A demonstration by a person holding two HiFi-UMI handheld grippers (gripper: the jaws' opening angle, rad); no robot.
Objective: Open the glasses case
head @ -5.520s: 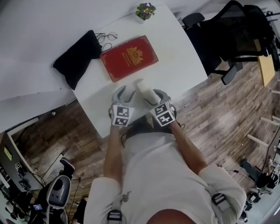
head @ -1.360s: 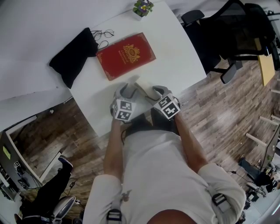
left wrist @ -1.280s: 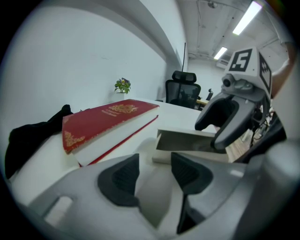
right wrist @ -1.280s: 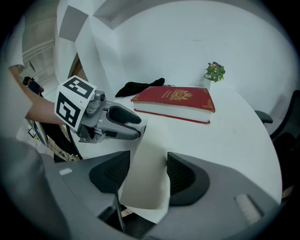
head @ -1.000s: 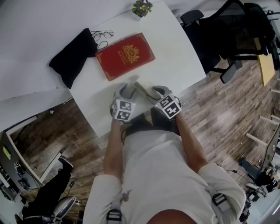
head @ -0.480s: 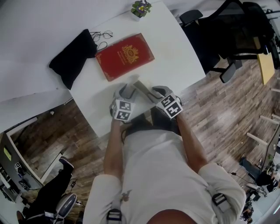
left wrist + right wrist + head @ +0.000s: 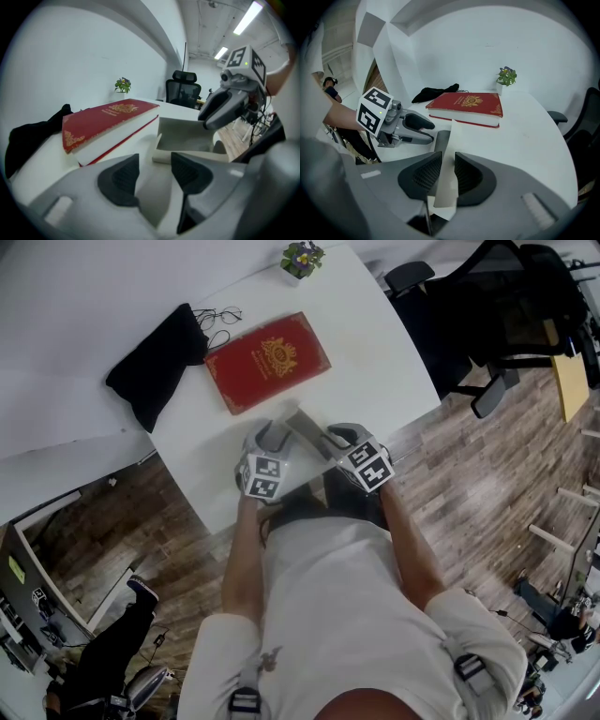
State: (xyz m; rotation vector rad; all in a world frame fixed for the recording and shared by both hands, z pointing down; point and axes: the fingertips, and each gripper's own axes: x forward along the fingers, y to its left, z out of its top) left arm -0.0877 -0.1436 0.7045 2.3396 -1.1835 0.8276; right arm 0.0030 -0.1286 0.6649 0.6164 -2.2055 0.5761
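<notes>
The cream glasses case (image 7: 302,424) is held over the table's near edge between both grippers, with its lid raised. My left gripper (image 7: 149,168) is shut on the case's lower shell, and the grey-lined tray (image 7: 187,138) opens just beyond its jaws. My right gripper (image 7: 444,171) has the thin lid flap (image 7: 446,140) between its pads. Its jaws have just been closing and now press on that flap. In the head view the left gripper (image 7: 273,441) and right gripper (image 7: 330,441) face each other across the case.
A red book (image 7: 267,361) lies just behind the case. A black cloth (image 7: 155,364), a pair of glasses (image 7: 221,313) and a small potted plant (image 7: 303,259) sit farther back on the white table (image 7: 375,362). A black office chair (image 7: 487,315) stands to the right.
The case's lid has swung up and open since the oldest frame. The right gripper has shifted slightly to the right with the lid. The left gripper has stayed put.
</notes>
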